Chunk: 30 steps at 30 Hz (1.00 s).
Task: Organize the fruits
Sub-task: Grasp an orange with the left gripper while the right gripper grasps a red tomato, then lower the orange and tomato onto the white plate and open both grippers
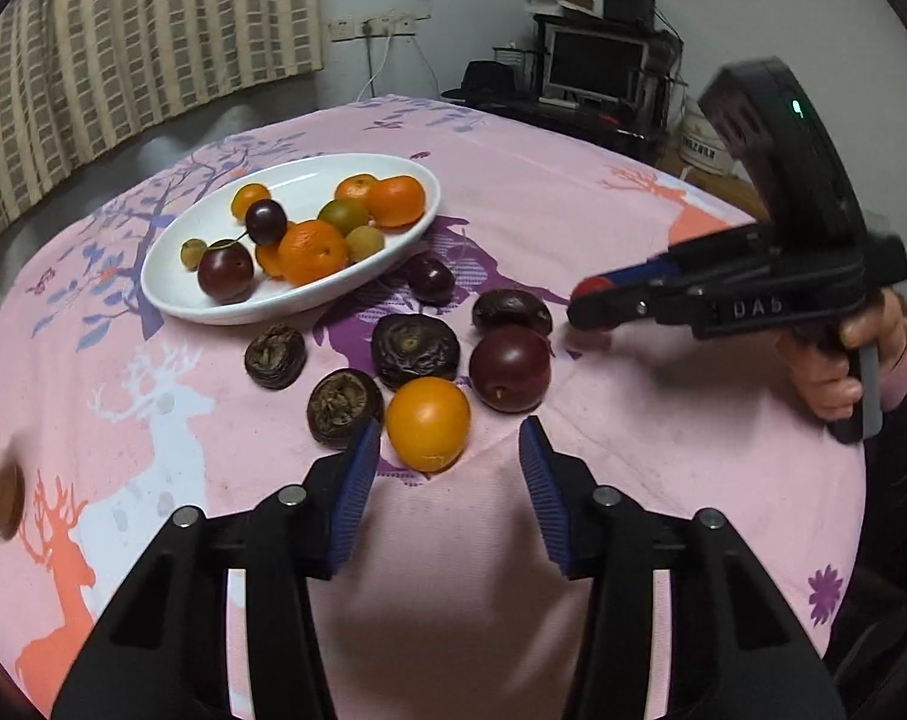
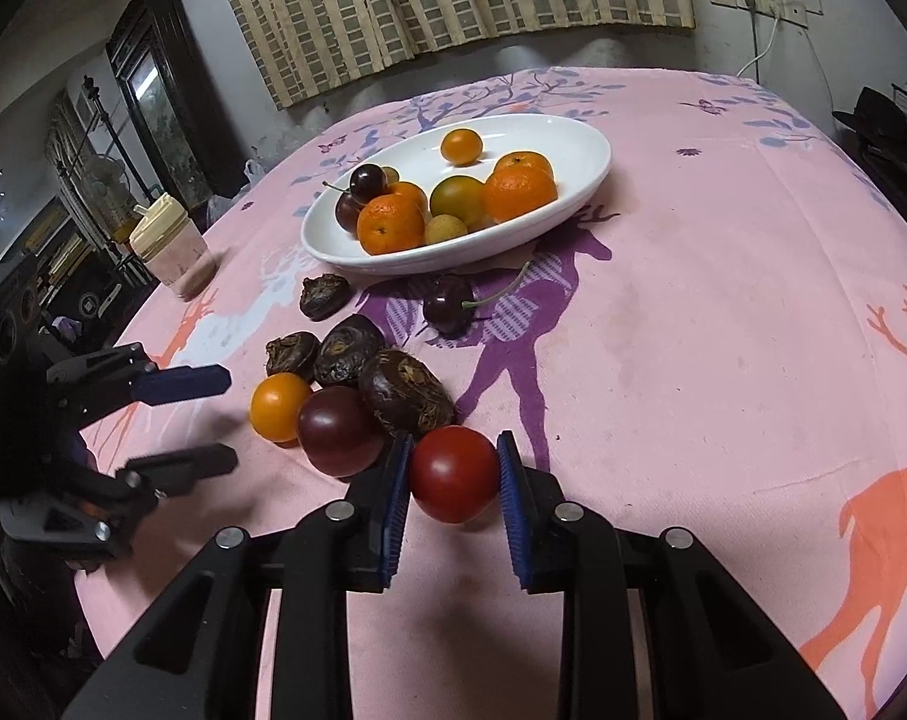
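Red fruit (image 2: 453,474) sits clamped in right claw (image 2: 453,480), underside hidden; left claw (image 1: 447,450) gapes empty.

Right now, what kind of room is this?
Probably a room in someone's home: a table under a pink deer tablecloth, a white plate of fruit, a checked curtain on the wall, and a monitor on a cluttered desk.

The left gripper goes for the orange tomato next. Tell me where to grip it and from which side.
Grip the orange tomato across its round middle, coming from the near side where the left gripper already faces it. A brown chestnut sits close on its left and a purple tomato behind right, so keep the pads on its bare sides.
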Available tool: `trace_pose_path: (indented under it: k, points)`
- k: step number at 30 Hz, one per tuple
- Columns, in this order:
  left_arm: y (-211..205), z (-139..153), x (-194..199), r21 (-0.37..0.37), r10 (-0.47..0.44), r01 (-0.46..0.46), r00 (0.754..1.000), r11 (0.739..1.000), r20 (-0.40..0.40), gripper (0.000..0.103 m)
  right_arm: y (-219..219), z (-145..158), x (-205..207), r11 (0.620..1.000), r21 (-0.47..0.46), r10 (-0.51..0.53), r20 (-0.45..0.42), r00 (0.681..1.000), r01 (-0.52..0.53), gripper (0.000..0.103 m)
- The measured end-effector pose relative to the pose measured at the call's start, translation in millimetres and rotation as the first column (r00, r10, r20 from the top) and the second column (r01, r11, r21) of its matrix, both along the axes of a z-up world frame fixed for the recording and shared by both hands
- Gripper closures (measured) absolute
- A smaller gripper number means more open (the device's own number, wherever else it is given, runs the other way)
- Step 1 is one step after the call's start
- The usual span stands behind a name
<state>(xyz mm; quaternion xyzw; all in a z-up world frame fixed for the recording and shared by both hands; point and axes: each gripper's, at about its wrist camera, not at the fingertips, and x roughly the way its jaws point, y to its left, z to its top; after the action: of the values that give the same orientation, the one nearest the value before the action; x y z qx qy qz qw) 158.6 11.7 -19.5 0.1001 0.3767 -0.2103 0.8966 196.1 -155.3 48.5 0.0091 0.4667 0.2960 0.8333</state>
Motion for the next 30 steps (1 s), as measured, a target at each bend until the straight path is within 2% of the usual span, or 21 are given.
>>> trace_pose_path:
  k: [2,14,18,22,26,30]
  points:
    - [-3,-1,2,-0.017,-0.003,0.002,1.000,1.000,-0.019,0.064,0,1,-1,1.000,0.000,0.000,0.007,1.000,0.000,0.075]
    - [2,-11,27,0.027,0.104,-0.103,0.992,0.994,-0.069,0.065,1,5,-5,1.000,0.019,0.014,0.023,1.000,-0.015,0.074]
    - [2,-16,34,0.036,0.111,-0.108,0.989,0.993,-0.094,0.065,1,6,-7,1.000,0.023,0.017,0.027,0.999,-0.018,0.074]
    - [-5,-20,37,0.087,0.117,-0.110,0.990,0.990,-0.078,0.065,1,6,-8,1.000,0.027,0.016,0.024,1.000,-0.017,0.074]
    - [3,-19,38,0.048,0.129,-0.125,0.987,0.991,-0.096,0.068,-1,6,-8,0.999,0.037,0.015,0.023,1.000,-0.016,0.074]
    - [11,-7,35,0.000,0.137,-0.138,0.987,0.990,-0.081,0.068,-6,7,-6,0.995,0.102,0.007,0.007,1.000,-0.008,0.074]
